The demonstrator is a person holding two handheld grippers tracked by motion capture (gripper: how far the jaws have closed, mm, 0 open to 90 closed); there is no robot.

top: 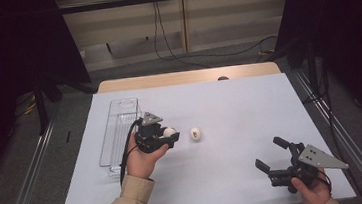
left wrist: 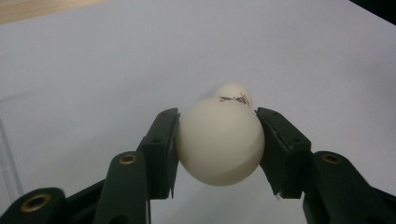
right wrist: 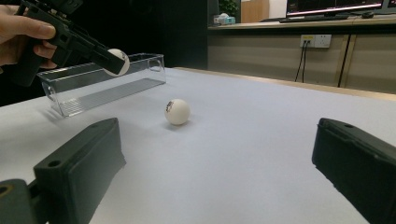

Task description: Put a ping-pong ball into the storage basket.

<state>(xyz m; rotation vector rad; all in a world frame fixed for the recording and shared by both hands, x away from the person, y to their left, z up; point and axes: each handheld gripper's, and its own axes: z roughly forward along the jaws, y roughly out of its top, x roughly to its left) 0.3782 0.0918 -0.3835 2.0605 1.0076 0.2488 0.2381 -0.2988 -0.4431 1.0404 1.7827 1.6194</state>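
Nearest the person, the right gripper (top: 270,154) rests on the white table sheet (top: 230,107) with its jaws spread wide and nothing between them. Farther in, the left gripper (top: 170,134) clamps a smooth white ball (left wrist: 220,142), raised above the sheet just right of the clear plastic rectangular tray (top: 119,119). A second white ball (top: 195,133) with dark printing lies farther right of that tray.

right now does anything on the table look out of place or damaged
Nothing stands out. The left claw is shut on one white ball, whole and undented. A second ball rests on the white table cover, apart from the clear tray, which sits upright. The right claw is open, holding nothing.
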